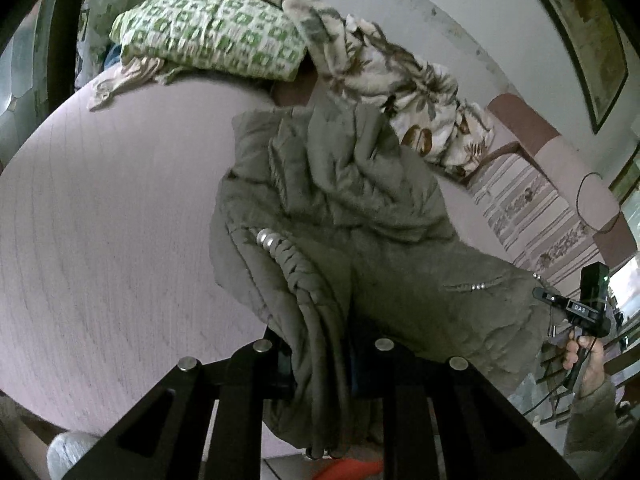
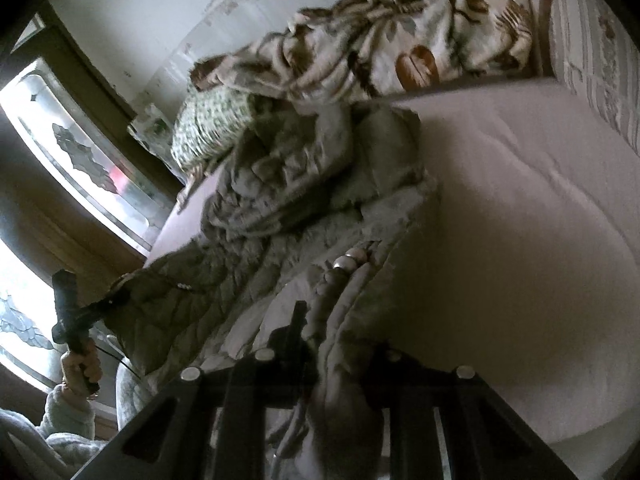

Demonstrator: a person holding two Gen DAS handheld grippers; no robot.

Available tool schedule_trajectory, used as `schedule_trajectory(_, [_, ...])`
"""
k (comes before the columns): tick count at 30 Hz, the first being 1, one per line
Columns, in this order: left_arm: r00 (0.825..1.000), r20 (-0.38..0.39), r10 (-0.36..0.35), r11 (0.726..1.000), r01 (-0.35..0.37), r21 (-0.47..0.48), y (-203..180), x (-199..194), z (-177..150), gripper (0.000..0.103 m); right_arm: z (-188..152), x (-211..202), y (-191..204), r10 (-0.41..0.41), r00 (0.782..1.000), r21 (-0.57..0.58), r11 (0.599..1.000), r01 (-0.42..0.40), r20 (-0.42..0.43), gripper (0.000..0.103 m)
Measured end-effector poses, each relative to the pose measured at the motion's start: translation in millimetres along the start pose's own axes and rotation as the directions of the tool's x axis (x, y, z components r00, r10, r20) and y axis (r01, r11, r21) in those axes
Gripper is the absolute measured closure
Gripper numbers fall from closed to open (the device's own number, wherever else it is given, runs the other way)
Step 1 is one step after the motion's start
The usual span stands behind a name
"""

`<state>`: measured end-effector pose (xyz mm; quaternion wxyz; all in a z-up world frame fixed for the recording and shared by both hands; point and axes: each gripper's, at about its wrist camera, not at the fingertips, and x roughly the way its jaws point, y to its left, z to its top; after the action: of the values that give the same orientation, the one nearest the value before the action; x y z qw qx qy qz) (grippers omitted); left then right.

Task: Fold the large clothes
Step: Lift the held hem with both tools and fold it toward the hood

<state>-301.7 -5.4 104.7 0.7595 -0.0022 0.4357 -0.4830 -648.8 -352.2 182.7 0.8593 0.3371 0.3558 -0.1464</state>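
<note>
A large olive-grey quilted jacket (image 1: 360, 208) is lifted off the pink bed sheet (image 1: 100, 220) and hangs bunched between both grippers. My left gripper (image 1: 320, 360) is shut on a gathered edge of the jacket with a beaded cord (image 1: 268, 240). In the left wrist view my right gripper (image 1: 540, 292), held by a hand at the far right, pinches the jacket's other end. The right wrist view shows my right gripper (image 2: 332, 364) shut on folds of the jacket (image 2: 288, 208). The left gripper (image 2: 104, 304) grips the far corner there.
A green-and-white patterned pillow (image 1: 208, 36) and a leaf-print blanket (image 1: 400, 76) lie along the wall side of the bed. A striped cushion (image 2: 592, 60) stands at the bed's end. A window (image 2: 80, 160) is behind the left hand.
</note>
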Motion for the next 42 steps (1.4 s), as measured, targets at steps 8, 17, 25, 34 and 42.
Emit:
schedule_trajectory(8, [0.999, 0.041, -0.012, 0.999, 0.013, -0.034, 2.1, -3.3, 34.6, 0.085, 42.3, -7.8, -2.3, 0.056, 0.995, 0.022, 0.998, -0.058, 0.081, 0.083])
schedule_trajectory(17, [0.995, 0.083, 0.052, 0.999, -0.050, -0.021, -5.8, 10.0, 78.3, 0.084, 87.5, 4.4, -9.8, 0.079, 0.992, 0.064, 0.994, -0.086, 0.098, 0.083])
schedule_trajectory(25, [0.989, 0.104, 0.102, 0.995, -0.100, -0.021, -10.6, 30.5, 124.0, 0.084, 129.1, 19.5, -9.9, 0.056, 0.992, 0.086, 0.994, -0.066, 0.113, 0.084])
schedule_trajectory(34, [0.984, 0.078, 0.157, 0.986, -0.152, -0.068, -1.9, 67.8, 171.8, 0.084, 178.2, 49.2, -19.6, 0.028, 0.993, 0.163, 0.986, -0.046, 0.112, 0.084])
schedule_trajectory(42, [0.976, 0.037, 0.216, 0.973, -0.212, -0.094, 8.4, 110.4, 208.3, 0.084, 213.1, 93.6, -41.4, -0.026, 0.996, 0.248, 0.969, 0.003, 0.089, 0.084])
